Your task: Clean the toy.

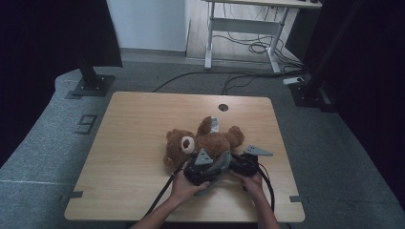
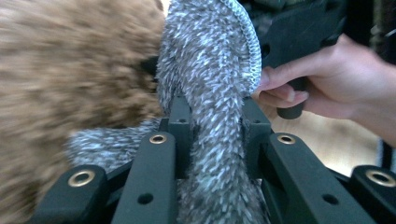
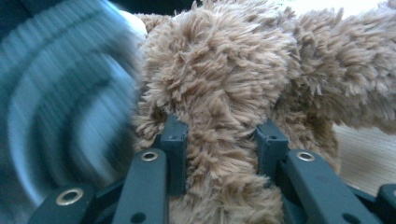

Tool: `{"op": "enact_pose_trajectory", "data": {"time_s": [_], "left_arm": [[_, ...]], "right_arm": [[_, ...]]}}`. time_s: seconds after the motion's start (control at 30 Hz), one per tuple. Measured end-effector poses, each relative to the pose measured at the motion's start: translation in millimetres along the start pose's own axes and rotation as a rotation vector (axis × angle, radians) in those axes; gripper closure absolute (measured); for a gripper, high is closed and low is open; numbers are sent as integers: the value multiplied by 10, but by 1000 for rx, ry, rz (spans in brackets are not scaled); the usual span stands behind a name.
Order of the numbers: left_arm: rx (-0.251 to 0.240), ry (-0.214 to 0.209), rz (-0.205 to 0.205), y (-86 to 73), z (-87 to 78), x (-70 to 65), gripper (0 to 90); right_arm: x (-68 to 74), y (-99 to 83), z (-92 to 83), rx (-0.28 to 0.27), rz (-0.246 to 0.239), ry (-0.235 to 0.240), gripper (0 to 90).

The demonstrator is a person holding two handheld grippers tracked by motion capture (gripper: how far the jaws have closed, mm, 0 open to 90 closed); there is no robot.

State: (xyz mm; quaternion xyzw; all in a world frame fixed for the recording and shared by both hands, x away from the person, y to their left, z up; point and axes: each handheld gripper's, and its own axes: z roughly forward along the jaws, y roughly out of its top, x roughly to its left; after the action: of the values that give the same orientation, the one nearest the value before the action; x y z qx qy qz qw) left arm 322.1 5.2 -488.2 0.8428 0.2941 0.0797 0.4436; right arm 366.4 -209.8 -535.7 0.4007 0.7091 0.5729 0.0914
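Right now the left tongs (image 2: 210, 126) are clamped on a fuzzy grey cloth (image 2: 210, 70), and the right tongs (image 3: 222, 140) are clamped on a furry limb of the brown teddy bear (image 1: 203, 140), which lies in the middle of the desk (image 1: 124, 143). To do this well, I think the right tongs should hold the bear steady while the left ones pull the cloth gently over it. Up close the left gripper view shows the cloth's knit edge at the upper middle of the frame, while the high view shows the whole bear on its back.

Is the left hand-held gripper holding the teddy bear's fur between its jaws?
No, in the left gripper view the left hand-held gripper is shut on a grey knitted cloth, with the teddy bear beside it.
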Motion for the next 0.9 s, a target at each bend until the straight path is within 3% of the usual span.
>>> {"op": "enact_pose_trajectory", "data": {"time_s": [0.1,0.23,0.33,0.43,0.57,0.9], "left_arm": [[5,1,-14,-39,74,14,719],[6,18,-34,-109,19,109,719],[-5,31,-71,-223,-112,273,719],[-11,42,-90,-286,-198,353,718],[-30,76,-122,-425,-428,529,718],[-53,130,-132,-557,-760,698,713]], "right_arm": [[-1,-5,-3,-1,-1,1,637],[-6,-7,-3,-2,-6,6,638],[-11,-9,-6,-2,-4,13,638],[-10,-11,-7,-3,-4,14,638],[-21,-15,-7,-4,-5,23,638],[-34,-18,-6,-8,-4,34,637]]}}
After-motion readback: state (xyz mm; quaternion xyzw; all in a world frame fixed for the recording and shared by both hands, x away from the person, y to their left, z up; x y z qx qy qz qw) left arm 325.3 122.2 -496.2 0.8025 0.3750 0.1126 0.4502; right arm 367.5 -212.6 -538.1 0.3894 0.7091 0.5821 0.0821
